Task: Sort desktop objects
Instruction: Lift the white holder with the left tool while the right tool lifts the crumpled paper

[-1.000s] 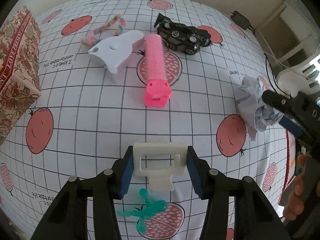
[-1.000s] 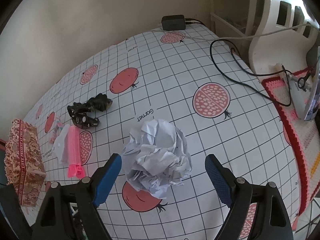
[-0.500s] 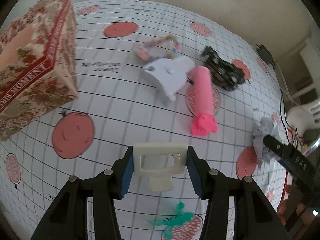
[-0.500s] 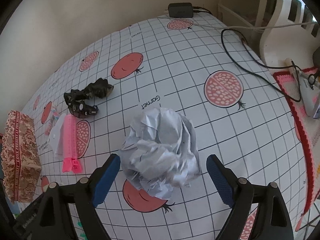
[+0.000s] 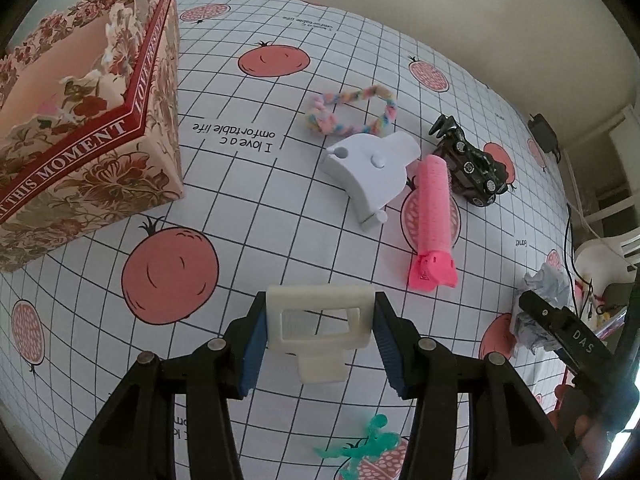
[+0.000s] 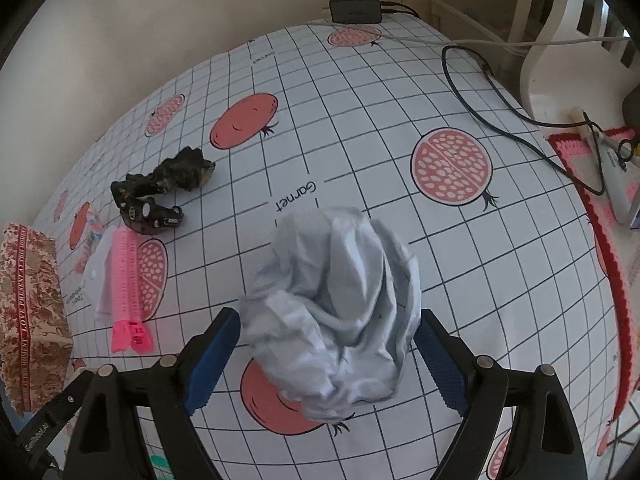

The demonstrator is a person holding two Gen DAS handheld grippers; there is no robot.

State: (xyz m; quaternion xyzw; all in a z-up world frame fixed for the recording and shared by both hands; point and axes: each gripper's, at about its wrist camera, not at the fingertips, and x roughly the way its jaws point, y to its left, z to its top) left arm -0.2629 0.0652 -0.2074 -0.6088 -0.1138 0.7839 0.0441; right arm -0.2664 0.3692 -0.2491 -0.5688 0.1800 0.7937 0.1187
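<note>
The white grid tablecloth printed with pomegranates [image 5: 256,208] spreads under everything. At its left edge stands the floral cardboard box with a red band [image 5: 80,120], open-topped. The crumpled ball of grey-white paper [image 6: 336,304] sits between the right gripper [image 6: 326,354], blue pads wide apart on both flanks; whether they touch it cannot be told. The white plastic bracket [image 5: 368,168] lies just beside the pink hair roller [image 5: 432,216], the black toy car [image 5: 468,168] beyond. The left gripper [image 5: 320,344] clamps the cream plastic clip [image 5: 320,328] above the cloth.
</note>
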